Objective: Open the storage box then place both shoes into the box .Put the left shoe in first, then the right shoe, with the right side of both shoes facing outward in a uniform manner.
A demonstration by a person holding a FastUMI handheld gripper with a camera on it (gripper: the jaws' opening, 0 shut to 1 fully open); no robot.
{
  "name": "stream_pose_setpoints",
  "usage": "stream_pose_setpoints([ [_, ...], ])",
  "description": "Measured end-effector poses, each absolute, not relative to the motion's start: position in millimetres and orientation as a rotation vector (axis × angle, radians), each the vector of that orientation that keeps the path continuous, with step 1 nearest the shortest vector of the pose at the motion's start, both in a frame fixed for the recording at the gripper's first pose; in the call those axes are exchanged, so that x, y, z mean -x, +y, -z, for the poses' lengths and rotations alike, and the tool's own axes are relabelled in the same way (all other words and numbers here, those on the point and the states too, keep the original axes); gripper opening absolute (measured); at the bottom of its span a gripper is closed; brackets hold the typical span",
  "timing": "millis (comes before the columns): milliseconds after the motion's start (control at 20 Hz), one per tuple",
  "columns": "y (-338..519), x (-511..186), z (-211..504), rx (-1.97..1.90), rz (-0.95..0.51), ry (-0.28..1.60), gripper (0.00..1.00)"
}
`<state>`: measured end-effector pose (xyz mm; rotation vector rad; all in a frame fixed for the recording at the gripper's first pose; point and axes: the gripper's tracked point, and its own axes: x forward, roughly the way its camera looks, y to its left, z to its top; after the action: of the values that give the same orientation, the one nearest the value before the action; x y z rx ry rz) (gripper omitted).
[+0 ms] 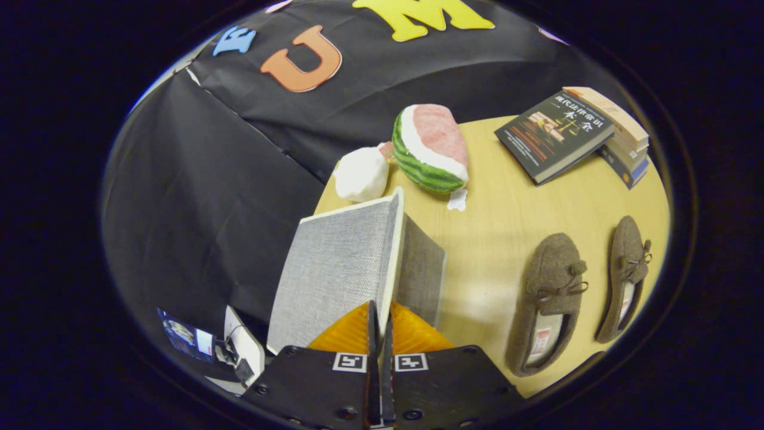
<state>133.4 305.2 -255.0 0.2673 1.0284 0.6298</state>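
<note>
**Inspector:** State the position and heading of the footwear.

**Assistant:** Two brown felt slip-on shoes with small bows lie on the pale wooden tabletop (501, 215), soles down, off to the right of the fingers and well apart from the box. The nearer brown shoe (549, 301) and the farther brown shoe (624, 278) lie side by side, close but not touching. Their long axes run roughly parallel, toes pointing away towards the books, heel openings towards the near table edge. Which is the left shoe and which the right I cannot tell.

**Inspector:** The gripper?

**Assistant:** The gripper (379, 316) is levelled at the box, tilted relative to the table. Its two fingers are brought together with only a thin slit between them, their tips against the lower edge of the lid. Whether they pinch that edge cannot be told.

**Inspector:** The container?

**Assistant:** The grey fabric-covered storage box (421, 278) stands just ahead of the fingers at the table's left edge. Its grey woven lid with white trim (340, 269) is raised, standing nearly upright. The interior is hidden behind the lid and fingers; contents cannot be judged.

**Inspector:** Other items?

**Assistant:** Beyond the box, a watermelon-slice plush (431, 149) with a white rounded soft object (361, 174) just beside it. Farther right, a dark-covered book (552, 137) leans on a stack of books (624, 140).
</note>
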Motion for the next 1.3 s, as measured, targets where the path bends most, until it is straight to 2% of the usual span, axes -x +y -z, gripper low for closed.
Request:
stream_pose_setpoints([
  [500, 381, -100, 126, -0.293, -0.710, 0.900, 0.02],
  [900, 487, -63, 92, -0.313, -0.784, 0.887, 0.02],
  [950, 496, -61, 92, -0.305, -0.782, 0.881, 0.07],
  [1050, 507, -58, 90, -0.286, -0.777, 0.861, 0.07],
  [1200, 514, -54, 82, -0.257, -0.799, 0.806, 0.15],
  [1300, 519, -46, 73, -0.265, -0.857, 0.779, 0.42],
])
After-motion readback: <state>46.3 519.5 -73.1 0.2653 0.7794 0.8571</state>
